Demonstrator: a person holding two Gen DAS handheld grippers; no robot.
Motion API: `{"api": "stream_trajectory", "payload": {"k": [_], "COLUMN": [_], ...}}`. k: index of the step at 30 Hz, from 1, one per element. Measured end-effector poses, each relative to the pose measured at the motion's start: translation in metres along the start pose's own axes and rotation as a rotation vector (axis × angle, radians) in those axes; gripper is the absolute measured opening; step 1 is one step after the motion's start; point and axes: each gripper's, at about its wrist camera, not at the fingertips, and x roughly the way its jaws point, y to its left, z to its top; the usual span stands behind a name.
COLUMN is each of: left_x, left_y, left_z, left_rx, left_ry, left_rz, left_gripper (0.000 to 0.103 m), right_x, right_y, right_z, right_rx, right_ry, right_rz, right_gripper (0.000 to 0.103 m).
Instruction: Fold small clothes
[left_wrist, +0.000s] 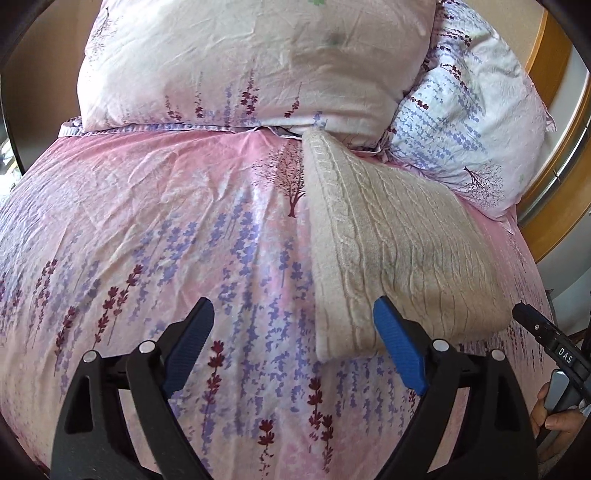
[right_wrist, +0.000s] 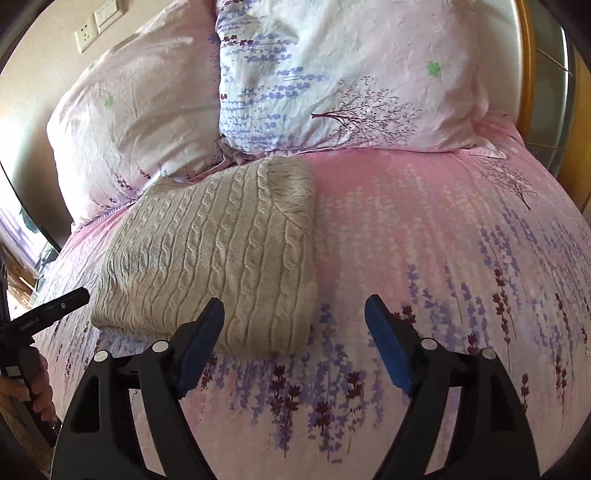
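My left gripper (left_wrist: 293, 325) is wide open and holds nothing, with the pink flowery bed cover (left_wrist: 147, 229) under it and the folded cream sweater (left_wrist: 399, 251) just ahead on its right side. My right gripper (right_wrist: 294, 325) is wide open and empty too, and the sweater (right_wrist: 221, 254) lies just ahead on its left, near the two pillows (right_wrist: 332, 81).
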Motion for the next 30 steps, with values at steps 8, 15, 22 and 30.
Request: {"api": "stream_trajectory", "payload": {"k": [8,15,22,30], "left_x": [-0.005,-0.001,0.008,0.018], "left_y": [-0.003,-0.025,-0.032,-0.032], "left_z": [-0.016,-0.028,-0.034,-0.037], "left_rx": [0.032,0.104,0.127,0.142], "left_ry": [0.027,0.058,0.097,0.138], "left_rz": [0.046,0.068,0.103,0.132], "left_gripper": [0.093,0.098,0.098,0.098], "right_x": [-0.005,-0.002,0.007,0.019], "right_y": [0.015,0.024,0.030,0.038], "right_z": [-0.012,-0.016,-0.026,-0.036], "right_rx": [-0.053,-0.079,-0.085,-0.113], "right_ry": [-0.005,0.018,0.069,0.118], "right_rz": [-0.096,-0.083,-0.079,-0.102], "right_gripper": [0.100,0.102,0.102,0.102]}}
